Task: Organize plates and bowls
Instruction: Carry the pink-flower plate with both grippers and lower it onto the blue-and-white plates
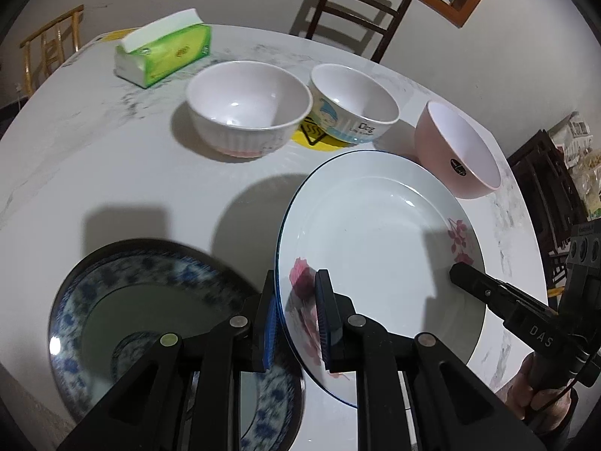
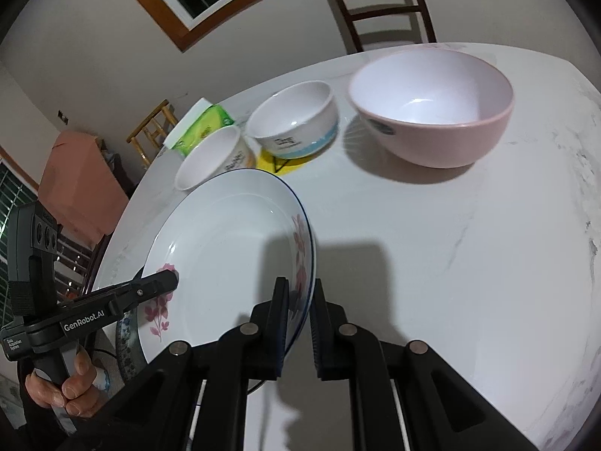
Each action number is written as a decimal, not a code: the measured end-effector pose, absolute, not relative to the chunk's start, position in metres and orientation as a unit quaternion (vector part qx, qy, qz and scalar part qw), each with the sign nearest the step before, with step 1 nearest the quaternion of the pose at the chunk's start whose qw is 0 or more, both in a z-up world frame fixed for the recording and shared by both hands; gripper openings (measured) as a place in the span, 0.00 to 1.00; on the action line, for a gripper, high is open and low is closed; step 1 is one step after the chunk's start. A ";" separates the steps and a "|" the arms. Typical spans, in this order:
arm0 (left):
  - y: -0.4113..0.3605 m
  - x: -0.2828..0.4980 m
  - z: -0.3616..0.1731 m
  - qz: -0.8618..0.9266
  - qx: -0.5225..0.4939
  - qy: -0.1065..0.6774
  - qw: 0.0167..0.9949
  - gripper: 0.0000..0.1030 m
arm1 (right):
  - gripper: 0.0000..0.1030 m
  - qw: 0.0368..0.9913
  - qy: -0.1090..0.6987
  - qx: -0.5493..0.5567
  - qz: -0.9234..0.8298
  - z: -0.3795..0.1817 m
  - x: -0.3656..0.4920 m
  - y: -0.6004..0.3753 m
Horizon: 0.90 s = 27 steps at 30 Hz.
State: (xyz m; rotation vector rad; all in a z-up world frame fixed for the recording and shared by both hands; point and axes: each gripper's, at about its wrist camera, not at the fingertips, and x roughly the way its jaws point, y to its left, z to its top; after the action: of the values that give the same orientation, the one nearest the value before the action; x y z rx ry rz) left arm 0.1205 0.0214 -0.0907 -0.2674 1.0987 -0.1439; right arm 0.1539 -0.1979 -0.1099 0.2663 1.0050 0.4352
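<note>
A white plate with pink flowers (image 1: 375,233) hangs tilted above the marble table (image 1: 112,173), casting a shadow on it. My left gripper (image 1: 296,319) is shut on its left rim. My right gripper (image 2: 300,319) is shut on the opposite rim of the same plate (image 2: 225,244). Each gripper shows in the other's view: the right gripper (image 1: 460,274) and the left gripper (image 2: 169,278). A blue-patterned plate (image 1: 94,300) lies on the table below the left gripper. Behind stand a white ribbed bowl (image 1: 248,105), a cartoon bowl (image 1: 353,105) and a pink bowl (image 1: 458,150).
A green tissue pack (image 1: 165,52) lies at the far side of the table. A yellow sticker (image 1: 319,139) shows under the cartoon bowl. A dark wooden chair (image 1: 357,11) stands behind the table and a light one (image 1: 52,45) at the far left.
</note>
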 end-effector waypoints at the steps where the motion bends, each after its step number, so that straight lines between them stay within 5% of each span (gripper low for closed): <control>1: 0.024 0.119 -0.090 -0.066 -0.127 0.519 0.843 0.14 | 0.11 0.846 0.475 0.125 0.209 -0.108 0.151 -0.194; 27: 0.118 0.039 -0.081 0.004 -0.177 0.502 0.846 0.14 | 0.11 0.826 0.485 0.086 0.275 -0.106 0.114 -0.101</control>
State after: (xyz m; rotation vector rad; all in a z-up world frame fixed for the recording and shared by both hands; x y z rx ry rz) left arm 0.0386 0.1175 -0.0807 -0.3735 1.0592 0.0090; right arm 0.1136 -0.1013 -0.1060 0.1818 1.0311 0.5846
